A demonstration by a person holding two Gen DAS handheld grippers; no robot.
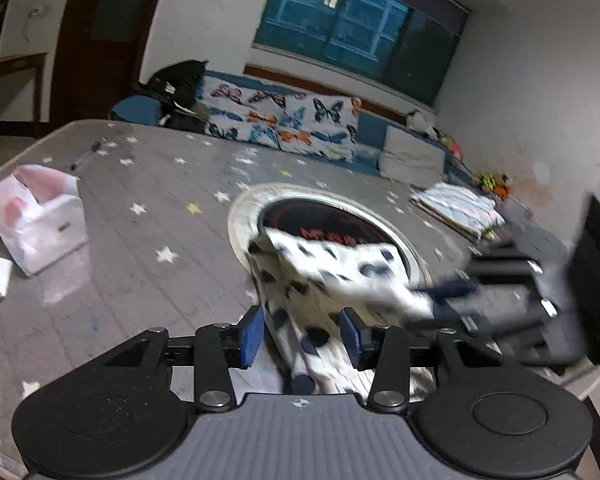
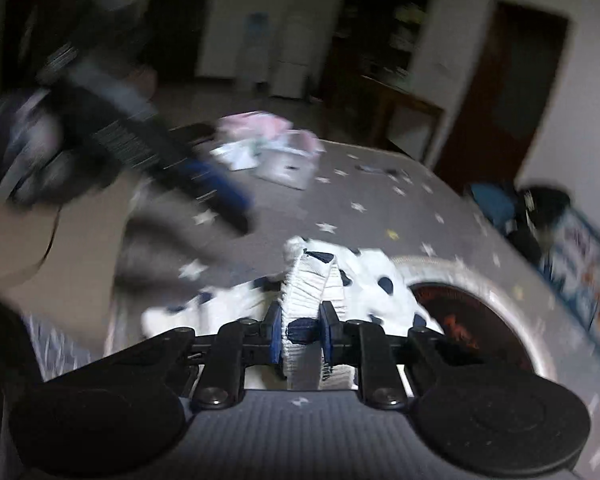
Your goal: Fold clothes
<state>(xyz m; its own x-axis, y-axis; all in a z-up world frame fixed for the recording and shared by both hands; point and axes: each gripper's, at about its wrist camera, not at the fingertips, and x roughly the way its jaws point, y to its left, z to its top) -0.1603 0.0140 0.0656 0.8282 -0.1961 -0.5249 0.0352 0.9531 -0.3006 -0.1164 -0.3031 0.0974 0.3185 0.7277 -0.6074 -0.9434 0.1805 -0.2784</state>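
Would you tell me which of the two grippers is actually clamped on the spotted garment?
The right gripper: its blue pads squeeze the ribbed hem of the spotted garment. The left gripper stands open, the cloth merely lying between its fingers.

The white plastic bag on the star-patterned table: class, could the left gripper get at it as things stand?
Probably yes. The white plastic bag sits apart on the table, with bare surface before it. But the left gripper has the spotted garment between its open jaws.

Left gripper (image 1: 302, 338): black linkage arms, blue pads, silver screws.
Right gripper (image 2: 300, 338): same black arms, blue pads.
Housings: grey ribbed bodies, a small crosshair mark, black round discs at both sides.
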